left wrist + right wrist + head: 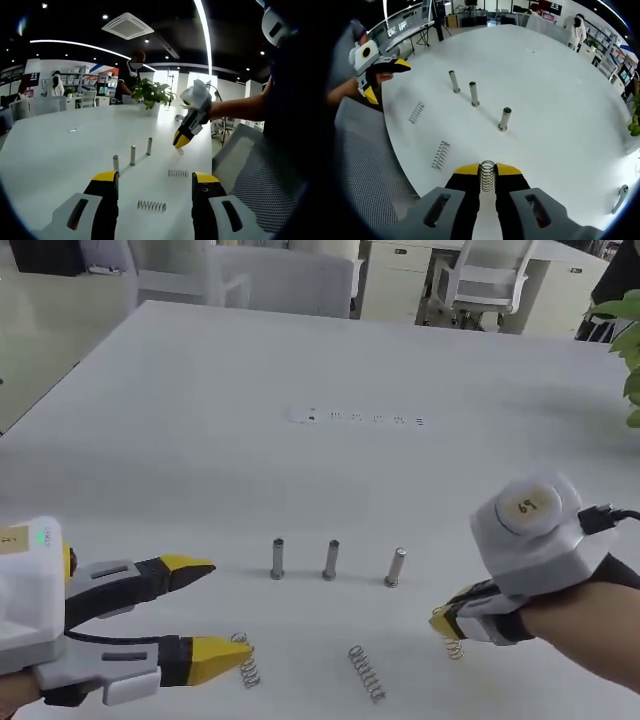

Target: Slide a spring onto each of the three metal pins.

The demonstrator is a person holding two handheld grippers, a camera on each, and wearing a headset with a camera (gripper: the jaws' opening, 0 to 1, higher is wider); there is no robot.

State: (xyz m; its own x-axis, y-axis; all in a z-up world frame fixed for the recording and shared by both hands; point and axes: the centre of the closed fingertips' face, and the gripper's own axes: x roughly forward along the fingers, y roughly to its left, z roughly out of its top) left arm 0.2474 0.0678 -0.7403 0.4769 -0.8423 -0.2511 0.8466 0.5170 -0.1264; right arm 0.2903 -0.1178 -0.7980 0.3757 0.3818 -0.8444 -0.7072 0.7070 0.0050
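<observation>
Your right gripper (pixel 441 621) has its jaws clamped on a spring (pixel 488 176), pinched between the yellow tips with its free end poking out past them toward the white table (pixel 200 390). You're holding it near the right pin (pixel 396 567), off to that pin's right and nearer to you, not touching it. The middle pin (pixel 331 559) and the left pin (pixel 278 558) stand upright in the same row, and all three are bare. Your left gripper (pixel 220 608) has its jaws spread wide around nothing, low over the table in front of the left pin. A second spring (pixel 247 660) lies flat just beside its nearer tip. A third spring (pixel 366 672) lies flat between your two grippers, closer to you than the pins.
</observation>
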